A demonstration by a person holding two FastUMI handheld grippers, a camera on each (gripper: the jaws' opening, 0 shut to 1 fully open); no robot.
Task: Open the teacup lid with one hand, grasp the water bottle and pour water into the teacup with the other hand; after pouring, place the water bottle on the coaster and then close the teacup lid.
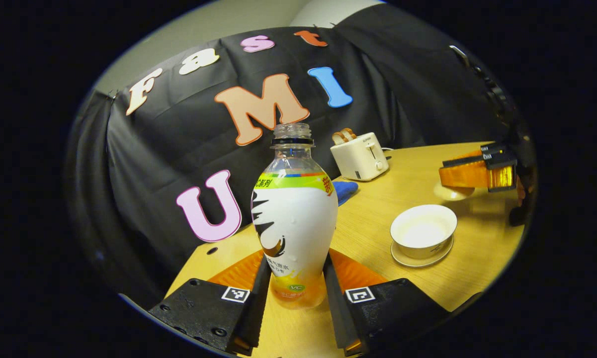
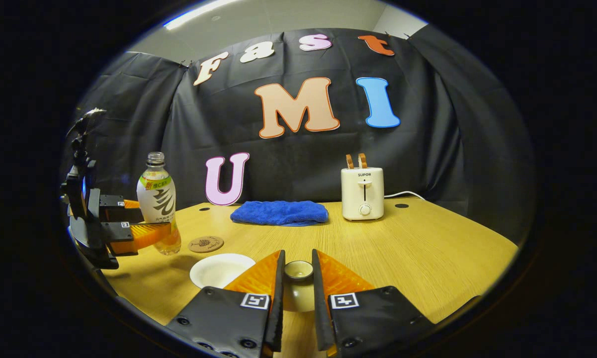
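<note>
Left gripper [image 1: 293, 293] pinches the water bottle [image 1: 294, 223] near the table's [image 2: 427, 238] left edge, beside the coaster [image 2: 206, 244]. Right gripper [image 2: 298, 298] clamps the lid [image 2: 298, 271] just beside the open teacup [image 2: 221, 270]; bare wood stretches rightward.

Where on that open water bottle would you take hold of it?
Low on the body, from the side. The bottle stands upright and uncapped, and the left gripper already has a finger on each side of its narrower lower part, below the bulge, probably the steadiest hold.
</note>
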